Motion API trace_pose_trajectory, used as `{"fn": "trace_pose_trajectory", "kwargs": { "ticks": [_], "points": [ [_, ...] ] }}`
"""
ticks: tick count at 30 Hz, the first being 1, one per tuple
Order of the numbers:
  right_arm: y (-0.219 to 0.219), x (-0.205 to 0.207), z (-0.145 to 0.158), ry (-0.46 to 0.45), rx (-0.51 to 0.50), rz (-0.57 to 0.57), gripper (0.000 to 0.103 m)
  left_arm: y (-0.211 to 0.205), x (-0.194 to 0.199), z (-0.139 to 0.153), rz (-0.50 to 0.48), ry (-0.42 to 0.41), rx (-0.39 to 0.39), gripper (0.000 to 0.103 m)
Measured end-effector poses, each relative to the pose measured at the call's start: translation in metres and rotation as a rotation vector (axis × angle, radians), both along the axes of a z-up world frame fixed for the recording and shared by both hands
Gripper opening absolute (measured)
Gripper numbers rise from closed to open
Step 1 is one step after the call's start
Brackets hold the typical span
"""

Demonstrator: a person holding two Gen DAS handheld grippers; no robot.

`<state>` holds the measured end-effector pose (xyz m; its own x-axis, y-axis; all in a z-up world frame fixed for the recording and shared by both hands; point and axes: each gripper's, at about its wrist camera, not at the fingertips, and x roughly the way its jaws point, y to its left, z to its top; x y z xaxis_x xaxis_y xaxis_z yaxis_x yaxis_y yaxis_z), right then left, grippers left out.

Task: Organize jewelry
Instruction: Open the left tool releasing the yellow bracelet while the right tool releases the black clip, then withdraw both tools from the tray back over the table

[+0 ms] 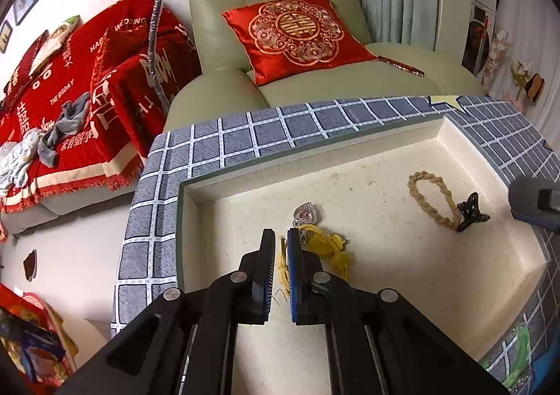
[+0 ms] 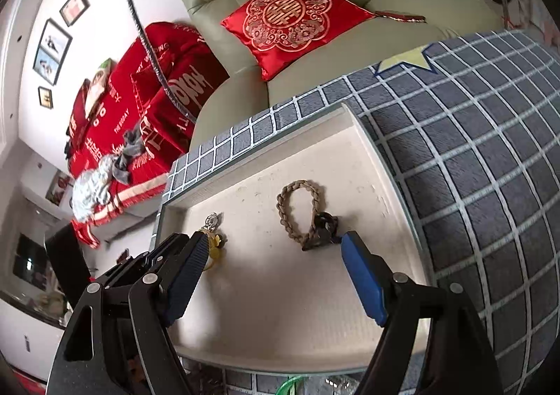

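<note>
Right gripper (image 2: 273,255) hangs wide open and empty just near of the braided loop (image 2: 297,209), which runs near-to-far in the tray (image 2: 381,164); left gripper (image 1: 281,244) pinches the yellow cord (image 1: 284,269).

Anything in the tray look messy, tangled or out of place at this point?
The yellow cord lies in a loose tangle with the heart pendant, one strand running between the left tool's closed fingers. The braided bracelet lies apart, its black charm attached. The tray floor shows faint stains. Nothing looks broken.
</note>
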<state>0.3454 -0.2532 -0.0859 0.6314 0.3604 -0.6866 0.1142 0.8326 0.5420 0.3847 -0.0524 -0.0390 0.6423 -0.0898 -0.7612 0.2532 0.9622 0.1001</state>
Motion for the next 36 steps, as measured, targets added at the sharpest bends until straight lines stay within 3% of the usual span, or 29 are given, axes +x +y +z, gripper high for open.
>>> {"fn": "trace_pose_trajectory", "kwargs": {
  "ticks": [7, 9, 10, 18, 20, 24, 36],
  "points": [
    [-0.002, -0.017, 0.005, -0.007, -0.001, -0.001, 0.081, 0.005, -0.004, 0.006, 0.002, -0.008, -0.018, 0.023],
    [-0.003, -0.022, 0.007, -0.01, 0.001, -0.003, 0.081, 0.007, -0.005, 0.008, 0.009, -0.011, -0.018, 0.089],
    [-0.003, -0.023, 0.007, -0.011, 0.001, -0.002, 0.081, 0.01, -0.009, 0.011, 0.039, -0.041, -0.016, 0.103],
    [0.002, -0.046, 0.018, -0.035, -0.056, 0.0, 0.085, 0.02, -0.024, 0.022, 0.031, -0.077, -0.036, 0.103],
    [0.005, -0.052, 0.023, -0.054, -0.067, 0.009, 0.103, 0.024, -0.032, 0.027, 0.024, -0.085, -0.042, 0.103],
    [0.007, -0.07, 0.035, -0.104, -0.062, -0.005, 0.103, 0.033, -0.055, 0.039, 0.013, -0.09, -0.062, 0.103],
    [0.019, -0.118, 0.064, -0.1, -0.118, 0.022, 0.103, 0.064, -0.122, 0.049, -0.015, -0.08, -0.08, 0.103]
  ]
}}
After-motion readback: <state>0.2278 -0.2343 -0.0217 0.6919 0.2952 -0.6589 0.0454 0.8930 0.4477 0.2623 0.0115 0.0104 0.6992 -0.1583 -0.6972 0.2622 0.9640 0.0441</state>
